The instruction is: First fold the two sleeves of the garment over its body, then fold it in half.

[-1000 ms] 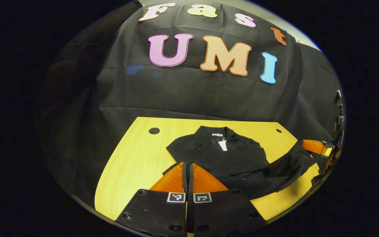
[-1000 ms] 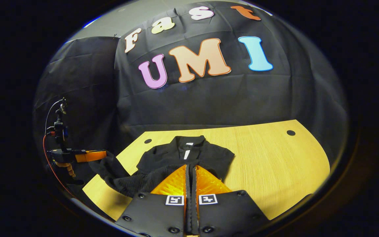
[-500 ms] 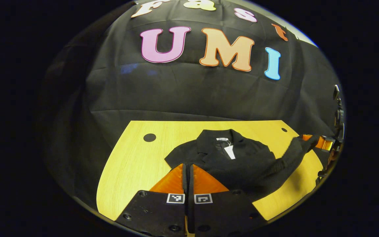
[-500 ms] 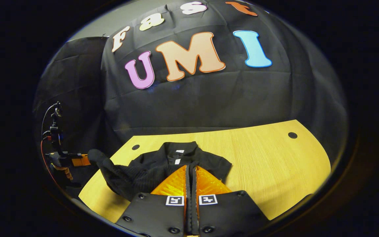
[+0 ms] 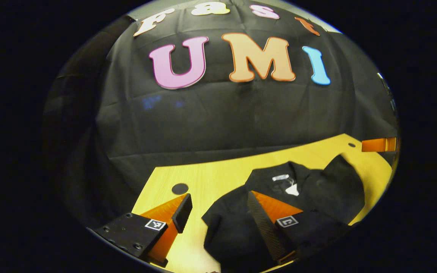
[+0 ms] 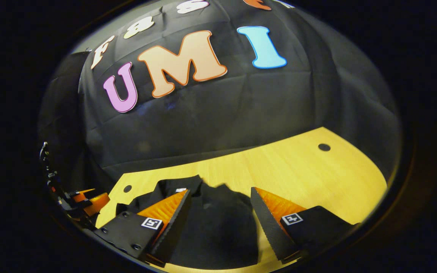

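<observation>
my left gripper point(image 5: 218, 212) has its fingers spread wide, gripping nothing, low in the left gripper view above the black garment point(image 5: 317, 189), which lies on the table point(image 5: 218, 174) at lower right. my right gripper point(image 6: 220, 212) is spread wide too, empty, with the garment at lower centre

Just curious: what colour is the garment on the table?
Black garment, clearest in the left gripper view.

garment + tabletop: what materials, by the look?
Garment: black, matte, soft cloth, probably a knit; it drapes and creases where folded, weave too dark to confirm. Table: light wood or wood-look laminate, smooth with a slight sheen; fine straight grain lines show, solid or veneer unclear.
</observation>
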A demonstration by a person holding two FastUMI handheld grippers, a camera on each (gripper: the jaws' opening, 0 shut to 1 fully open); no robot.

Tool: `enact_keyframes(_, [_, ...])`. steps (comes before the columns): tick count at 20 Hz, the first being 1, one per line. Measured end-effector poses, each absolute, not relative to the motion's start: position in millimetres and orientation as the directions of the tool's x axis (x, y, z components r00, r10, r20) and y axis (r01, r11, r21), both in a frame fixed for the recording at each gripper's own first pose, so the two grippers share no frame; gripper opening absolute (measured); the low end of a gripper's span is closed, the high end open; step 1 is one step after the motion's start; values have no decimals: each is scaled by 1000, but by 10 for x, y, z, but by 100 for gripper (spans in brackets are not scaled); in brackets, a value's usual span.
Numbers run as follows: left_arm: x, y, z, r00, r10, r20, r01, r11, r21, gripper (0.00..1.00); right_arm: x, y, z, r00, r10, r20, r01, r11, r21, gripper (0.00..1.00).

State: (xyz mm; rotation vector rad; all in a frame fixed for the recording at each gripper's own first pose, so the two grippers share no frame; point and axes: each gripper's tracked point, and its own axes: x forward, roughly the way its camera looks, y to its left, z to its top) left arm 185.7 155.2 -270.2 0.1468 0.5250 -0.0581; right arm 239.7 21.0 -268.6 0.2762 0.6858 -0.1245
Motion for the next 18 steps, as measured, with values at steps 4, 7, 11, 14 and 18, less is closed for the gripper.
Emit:
enact_keyframes(4, [1725, 1408, -2384, 893, -28, -449, 66, 995, 69, 93, 2146, 200, -2291, 823, -41, -567, 140, 981, 132, 98])
enact_keyframes(7, [1481, 1383, -2069, 910, -7, -416, 29, 998, 47, 93, 1865, 277, -2000, 855, -3, -519, 81, 988, 129, 98])
enact_keyframes(11, [1096, 1401, -1680, 931, 38, -364, -24, 999, 42, 94, 1423, 328, -1686, 890, 27, -455, 23, 994, 105, 98])
enact_keyframes(14, [752, 1350, -1427, 943, 48, -330, -30, 998, 60, 94, 1105, 343, -1488, 912, 44, -408, 0, 994, 107, 98])
enact_keyframes(18, [264, 1193, -1170, 951, 39, -307, -27, 999, 43, 94, 645, 373, -1252, 932, 65, -356, -14, 990, 142, 95])
